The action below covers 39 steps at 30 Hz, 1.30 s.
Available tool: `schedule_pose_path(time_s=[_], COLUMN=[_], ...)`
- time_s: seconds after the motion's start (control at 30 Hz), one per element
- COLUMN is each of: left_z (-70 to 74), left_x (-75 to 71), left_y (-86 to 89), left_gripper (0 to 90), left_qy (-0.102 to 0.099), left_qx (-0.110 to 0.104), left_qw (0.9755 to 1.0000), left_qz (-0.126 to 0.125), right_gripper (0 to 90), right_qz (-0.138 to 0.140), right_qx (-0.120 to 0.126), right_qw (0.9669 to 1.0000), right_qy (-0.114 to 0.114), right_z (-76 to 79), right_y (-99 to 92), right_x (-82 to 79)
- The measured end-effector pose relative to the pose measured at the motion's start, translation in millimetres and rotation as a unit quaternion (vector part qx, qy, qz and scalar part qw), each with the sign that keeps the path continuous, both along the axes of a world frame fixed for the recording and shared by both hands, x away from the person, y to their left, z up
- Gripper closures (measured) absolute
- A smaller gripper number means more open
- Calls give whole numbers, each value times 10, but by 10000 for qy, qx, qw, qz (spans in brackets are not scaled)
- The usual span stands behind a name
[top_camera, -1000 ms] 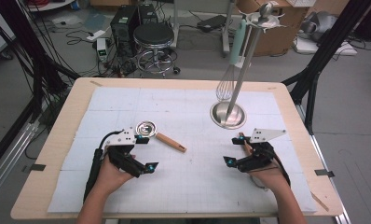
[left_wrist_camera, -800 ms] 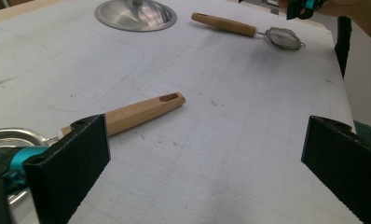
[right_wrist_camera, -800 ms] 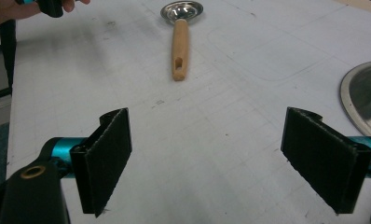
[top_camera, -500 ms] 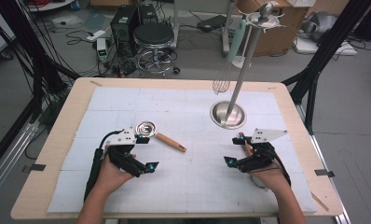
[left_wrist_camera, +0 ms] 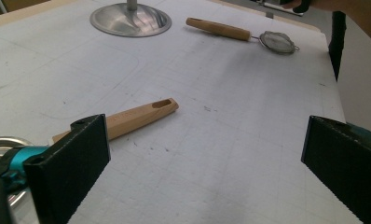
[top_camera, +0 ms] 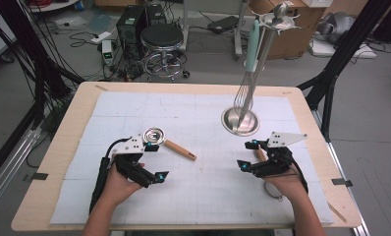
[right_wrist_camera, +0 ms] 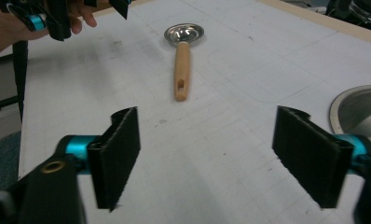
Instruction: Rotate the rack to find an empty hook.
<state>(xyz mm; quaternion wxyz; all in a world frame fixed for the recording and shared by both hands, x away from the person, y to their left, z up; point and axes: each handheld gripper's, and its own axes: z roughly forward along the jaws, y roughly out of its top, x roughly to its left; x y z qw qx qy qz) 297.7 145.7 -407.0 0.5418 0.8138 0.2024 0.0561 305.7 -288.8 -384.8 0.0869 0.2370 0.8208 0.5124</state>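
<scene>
Left claw (top_camera: 153, 167) low over the white mat (top_camera: 203, 196) at seven o'clock on the bench (top_camera: 56, 142), jaws spread wide, nothing between them. Wooden-handled metal scoop (top_camera: 166, 141) flat on the mat just beside it at one o'clock from that claw, bowl close by the claw's top plate, handle running off toward four o'clock; seen in the left gripper view with the handle (left_wrist_camera: 137, 115) just past the left jaw, apart from both pads.

Right claw (top_camera: 246, 154) at five o'clock on the bench, jaws also well apart and gripping nothing, having just been closing a little. Small wooden-handled strainer (left_wrist_camera: 249, 33) lying by that hand. Utensil stand (top_camera: 240, 120) at one o'clock, whisk (top_camera: 243, 98) hanging from it.
</scene>
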Motion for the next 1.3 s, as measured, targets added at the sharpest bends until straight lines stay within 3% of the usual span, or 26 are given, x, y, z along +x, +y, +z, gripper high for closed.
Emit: schedule_pose_path(time_s=[0.13, 0.6, 0.73, 1.03, 1.3], left_z=[-5, 13, 13, 4, -3], left_x=[-5, 0, 2, 9, 11], left_y=[11, 41, 46, 45, 47], left_gripper=[16, 16, 16, 16, 16], left_qy=[-8, -12, -13, 13, 15], left_qx=[50, -48, -34, -36, 0], left_qw=[10000, 10000, 10000, 10000, 10000], left_qz=[4, 26, 30, 31, 41], right_gripper=[330, 546, 594, 760, 844], right_qz=[-31, -254, -388, -655, -682], right_qx=[-10, 41, -27, 109, 109], right_qw=[10000, 9987, 9980, 9953, 9949], right_qy=[14, -429, -492, -709, -739], right_z=[73, 832, 994, 1391, 1745], right_y=[-44, -149, -180, -202, -187], right_x=[57, 327, 429, 615, 761])
